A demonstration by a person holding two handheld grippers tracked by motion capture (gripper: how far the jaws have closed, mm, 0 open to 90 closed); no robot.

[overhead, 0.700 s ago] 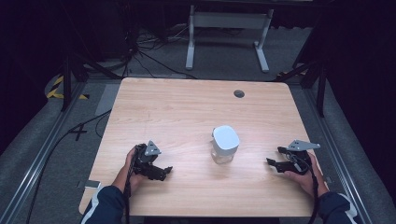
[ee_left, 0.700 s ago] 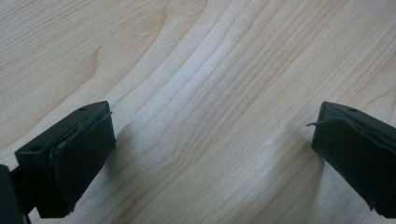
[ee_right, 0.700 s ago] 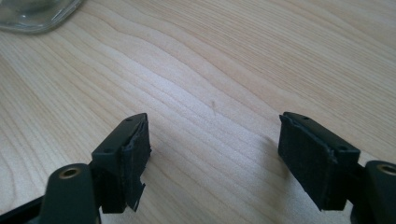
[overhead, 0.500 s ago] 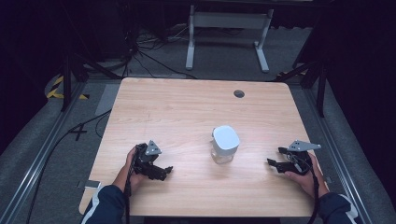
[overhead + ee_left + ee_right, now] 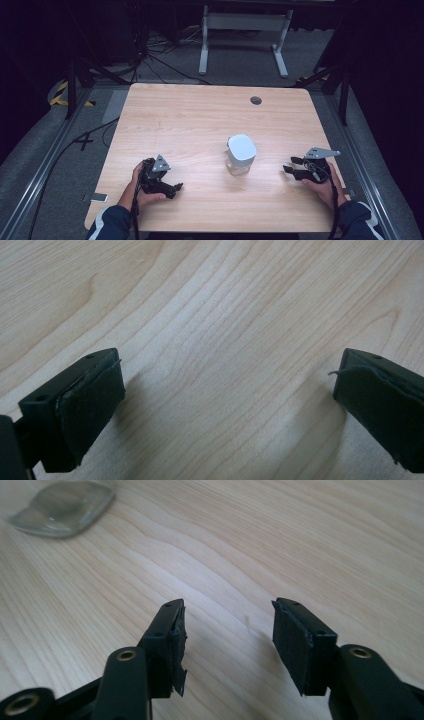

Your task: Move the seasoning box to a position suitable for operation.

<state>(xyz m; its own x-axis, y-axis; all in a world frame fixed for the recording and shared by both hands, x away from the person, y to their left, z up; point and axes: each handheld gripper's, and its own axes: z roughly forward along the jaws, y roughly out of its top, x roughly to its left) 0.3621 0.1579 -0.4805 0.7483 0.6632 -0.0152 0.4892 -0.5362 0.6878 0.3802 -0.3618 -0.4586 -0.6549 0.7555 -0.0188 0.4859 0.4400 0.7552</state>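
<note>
A clear jar with a white square lid [image 5: 241,155] stands upright on the wooden table [image 5: 200,115], a little right of centre near the front. My left gripper [image 5: 175,189] rests low at the front left, pointing right toward the jar, well short of it. In the left gripper view its pads [image 5: 92,400] stand wide apart over bare wood, so the left gripper [image 5: 227,390] is open. My right gripper [image 5: 291,165] sits at the front right and points left at the jar. The right gripper [image 5: 227,630] is open and empty, with the jar's base [image 5: 62,507] far off at the upper left.
A dark round grommet hole [image 5: 256,100] lies near the table's far edge. Beyond the table stand a white metal frame [image 5: 240,30] and tangled floor cables [image 5: 150,60]. A small flat item [image 5: 99,197] lies on the floor at the front left corner.
</note>
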